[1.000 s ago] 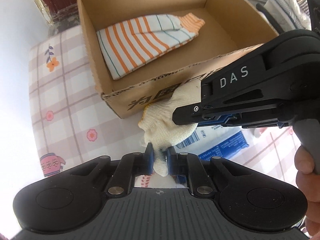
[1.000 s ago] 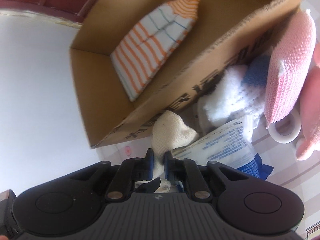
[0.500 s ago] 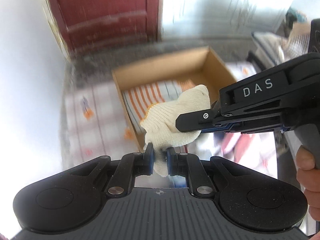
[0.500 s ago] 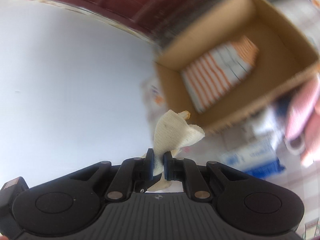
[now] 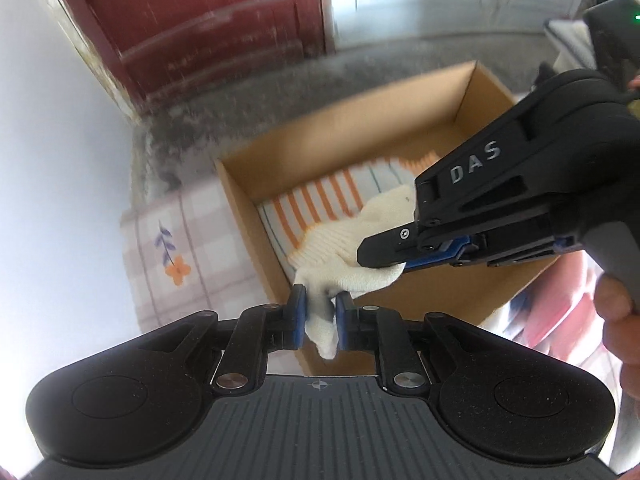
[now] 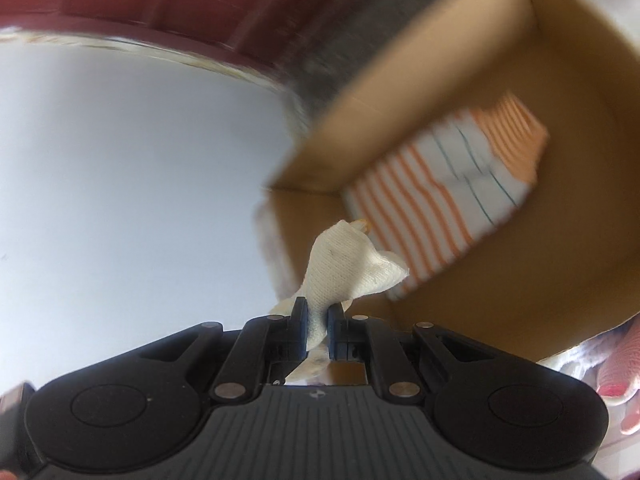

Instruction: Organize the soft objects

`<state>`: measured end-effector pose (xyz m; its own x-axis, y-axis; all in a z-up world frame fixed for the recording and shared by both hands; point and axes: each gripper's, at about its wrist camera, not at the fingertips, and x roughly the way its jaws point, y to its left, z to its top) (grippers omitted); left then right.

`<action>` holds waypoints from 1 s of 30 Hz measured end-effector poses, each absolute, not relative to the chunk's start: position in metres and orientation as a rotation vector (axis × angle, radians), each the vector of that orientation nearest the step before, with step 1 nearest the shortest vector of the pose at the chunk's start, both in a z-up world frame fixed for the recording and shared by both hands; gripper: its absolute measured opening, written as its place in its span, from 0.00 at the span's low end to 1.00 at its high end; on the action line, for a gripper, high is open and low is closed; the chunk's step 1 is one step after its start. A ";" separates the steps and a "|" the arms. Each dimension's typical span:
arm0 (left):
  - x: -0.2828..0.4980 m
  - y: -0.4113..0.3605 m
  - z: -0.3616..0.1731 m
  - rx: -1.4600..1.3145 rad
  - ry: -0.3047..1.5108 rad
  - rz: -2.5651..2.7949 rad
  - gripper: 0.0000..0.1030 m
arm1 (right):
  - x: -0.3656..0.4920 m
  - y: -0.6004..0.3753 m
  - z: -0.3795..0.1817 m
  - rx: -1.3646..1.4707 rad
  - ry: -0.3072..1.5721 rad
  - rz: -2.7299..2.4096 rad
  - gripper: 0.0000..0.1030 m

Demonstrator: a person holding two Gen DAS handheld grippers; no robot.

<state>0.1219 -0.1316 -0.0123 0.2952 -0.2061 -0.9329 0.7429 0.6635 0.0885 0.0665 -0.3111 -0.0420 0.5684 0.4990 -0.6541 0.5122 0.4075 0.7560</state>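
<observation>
Both grippers hold one cream knitted glove [image 5: 340, 252] in the air above the near-left corner of an open cardboard box [image 5: 464, 96]. My left gripper [image 5: 320, 316] is shut on one end of the glove. My right gripper [image 6: 318, 330], seen from the side in the left wrist view [image 5: 384, 256], is shut on the other end of the glove [image 6: 344, 268]. An orange-and-white striped cloth [image 5: 320, 204] lies folded inside the box [image 6: 560, 80]; it also shows in the right wrist view [image 6: 448, 192].
The box stands on a checked tablecloth with flower prints [image 5: 172, 256]. Pink soft items [image 5: 560, 304] lie to the right of the box. A red door [image 5: 208, 20] and a white wall [image 6: 120, 160] are behind.
Both grippers have lifted the glove from the table in front of the box and carried it up and over the box's near-left corner. The box now lies below the glove.
</observation>
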 end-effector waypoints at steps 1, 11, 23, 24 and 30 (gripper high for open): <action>0.123 -0.130 -0.015 0.577 1.116 -0.680 0.19 | 0.069 -0.313 -0.054 1.233 1.067 -0.019 0.10; 0.118 -0.105 -0.009 0.486 1.158 -0.665 0.24 | 0.076 -0.295 -0.114 1.211 1.354 -0.042 0.10; 0.124 -0.084 -0.006 0.398 1.168 -0.624 0.25 | 0.127 -0.264 -0.134 0.901 1.635 -0.034 0.10; 0.124 -0.083 -0.006 0.395 1.169 -0.619 0.25 | 0.129 -0.261 -0.138 0.887 1.655 -0.036 0.10; 0.123 -0.078 -0.008 0.373 1.174 -0.596 0.30 | 0.136 -0.247 -0.158 0.783 1.747 -0.049 0.14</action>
